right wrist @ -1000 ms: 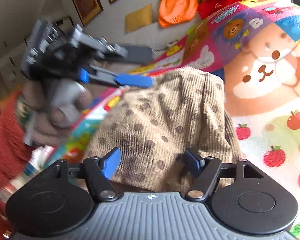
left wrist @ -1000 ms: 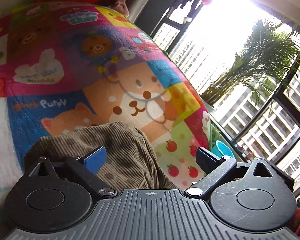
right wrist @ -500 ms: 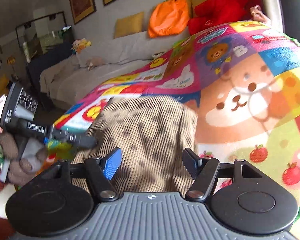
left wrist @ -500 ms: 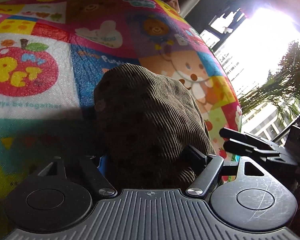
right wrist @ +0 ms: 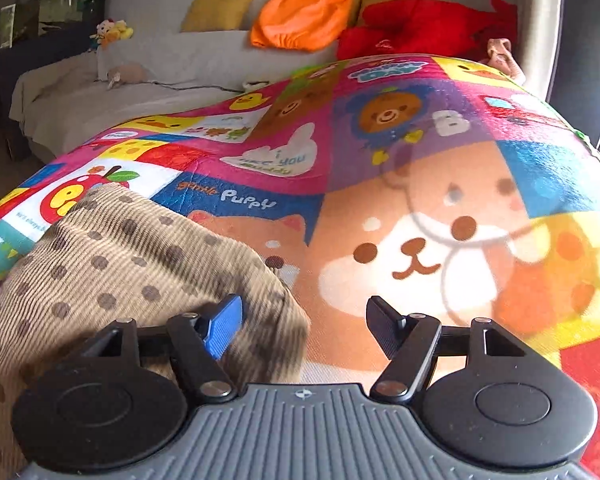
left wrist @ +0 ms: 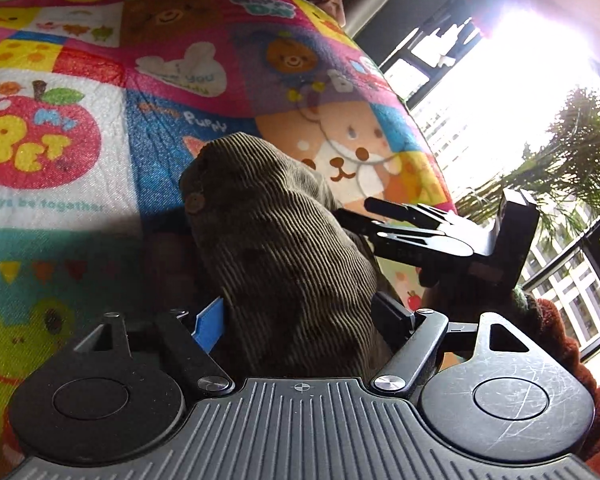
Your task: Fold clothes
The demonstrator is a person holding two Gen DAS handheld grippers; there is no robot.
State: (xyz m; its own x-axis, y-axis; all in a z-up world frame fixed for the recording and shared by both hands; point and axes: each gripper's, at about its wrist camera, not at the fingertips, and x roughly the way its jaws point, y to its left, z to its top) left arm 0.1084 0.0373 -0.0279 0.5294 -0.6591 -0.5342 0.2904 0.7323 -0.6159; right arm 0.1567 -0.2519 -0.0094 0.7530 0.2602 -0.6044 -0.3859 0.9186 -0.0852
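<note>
Corduroy garment (left wrist: 292,264) lies bunched on the play mat (left wrist: 60,184), running forward between my left gripper (left wrist: 300,320) fingers, jaws apart. My right gripper (right wrist: 304,332), also apart, sits off its right edge; left is nearer.

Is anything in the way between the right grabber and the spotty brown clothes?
Nothing visible. The right gripper is open, with its blue finger already over the spotty corduroy garment's edge on the colourful mat.

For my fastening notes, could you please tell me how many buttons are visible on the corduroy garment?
1: a brown button sits near the upper left edge of the corduroy garment in the left wrist view. Others may be hidden in the folds; the right wrist view shows none.
</note>
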